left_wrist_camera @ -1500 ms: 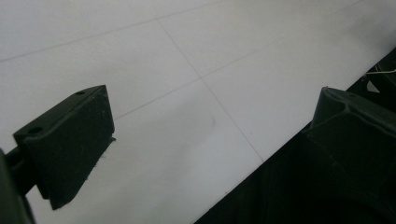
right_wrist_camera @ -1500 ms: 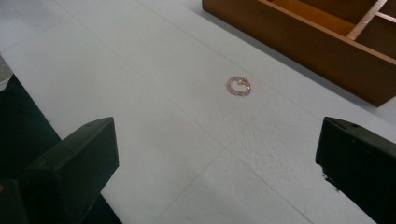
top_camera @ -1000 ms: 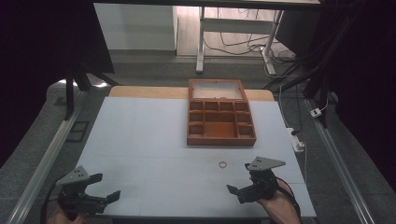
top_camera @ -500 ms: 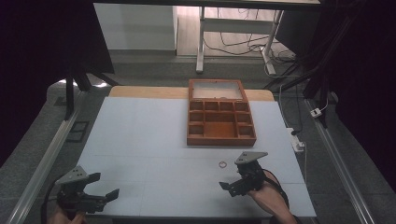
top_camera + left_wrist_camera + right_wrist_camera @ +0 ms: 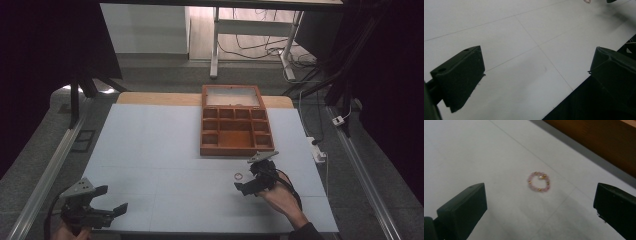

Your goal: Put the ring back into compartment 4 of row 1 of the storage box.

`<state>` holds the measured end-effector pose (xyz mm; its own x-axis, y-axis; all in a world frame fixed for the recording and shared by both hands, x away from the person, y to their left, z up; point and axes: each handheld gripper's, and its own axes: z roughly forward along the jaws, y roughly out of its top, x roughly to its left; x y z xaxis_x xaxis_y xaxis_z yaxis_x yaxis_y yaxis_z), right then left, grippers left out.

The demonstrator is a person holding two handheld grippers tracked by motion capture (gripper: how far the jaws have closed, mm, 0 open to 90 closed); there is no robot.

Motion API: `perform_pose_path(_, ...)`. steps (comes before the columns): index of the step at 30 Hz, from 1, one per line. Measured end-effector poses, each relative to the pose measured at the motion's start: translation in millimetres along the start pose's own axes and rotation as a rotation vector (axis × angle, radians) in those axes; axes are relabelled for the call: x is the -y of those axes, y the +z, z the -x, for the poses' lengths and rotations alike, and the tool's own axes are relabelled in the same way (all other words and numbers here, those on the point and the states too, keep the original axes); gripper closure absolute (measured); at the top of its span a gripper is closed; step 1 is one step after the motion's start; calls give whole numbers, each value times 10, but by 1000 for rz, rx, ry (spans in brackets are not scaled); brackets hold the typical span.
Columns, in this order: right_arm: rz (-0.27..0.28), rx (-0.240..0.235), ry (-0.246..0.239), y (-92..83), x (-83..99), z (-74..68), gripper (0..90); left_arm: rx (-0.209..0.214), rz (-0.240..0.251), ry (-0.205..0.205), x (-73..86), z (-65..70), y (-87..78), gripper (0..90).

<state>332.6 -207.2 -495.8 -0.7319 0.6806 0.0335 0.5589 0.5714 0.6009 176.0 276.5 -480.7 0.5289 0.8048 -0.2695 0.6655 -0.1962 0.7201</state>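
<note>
The right claw [image 5: 540,202] hangs spread wide above the counter [image 5: 160,150], its two black jaws cut off by the bottom edge of the right gripper view. Ahead of it and between the jaw lines, untouched, lies a small beaded bracelet [image 5: 539,182]: pale pink beads with a few gold ones and a tiny gold charm, slightly blurred, so the charm's shape cannot be made out. Beyond the bracelet, a wooden compartment box [image 5: 235,127] is only partly framed there. The left claw [image 5: 102,210] is also spread, holding nothing, well apart from the bracelet, near the counter's front edge.
</note>
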Motion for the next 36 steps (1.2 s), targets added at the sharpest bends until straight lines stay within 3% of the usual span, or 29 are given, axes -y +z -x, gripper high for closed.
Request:
perform_pose_path(2,-9,27,7,75,-35,64,0,3,2,1,0,-5,-3,0)
perform_pose_path(17,-66,94,57,335,-118,319,0,11,1,-7,4,-8,-4,0)
perform_pose_path(24,-81,123,39,371,-121,354,60,11,-1,-4,4,-9,-5,0)
perform_pose_path(27,-82,105,5,345,-132,323,186,12,5,-8,6,-13,-15,0)
perform_pose_path(33,-98,48,-73,290,-175,211,568,-2,9,-15,10,-22,-28,0)
perform_pose_path(35,-102,41,-79,286,-179,197,616,-14,3,-16,10,-20,-27,0)
perform_pose_path(36,-105,25,-96,280,-182,184,719,-19,0,-13,10,-21,-27,0)
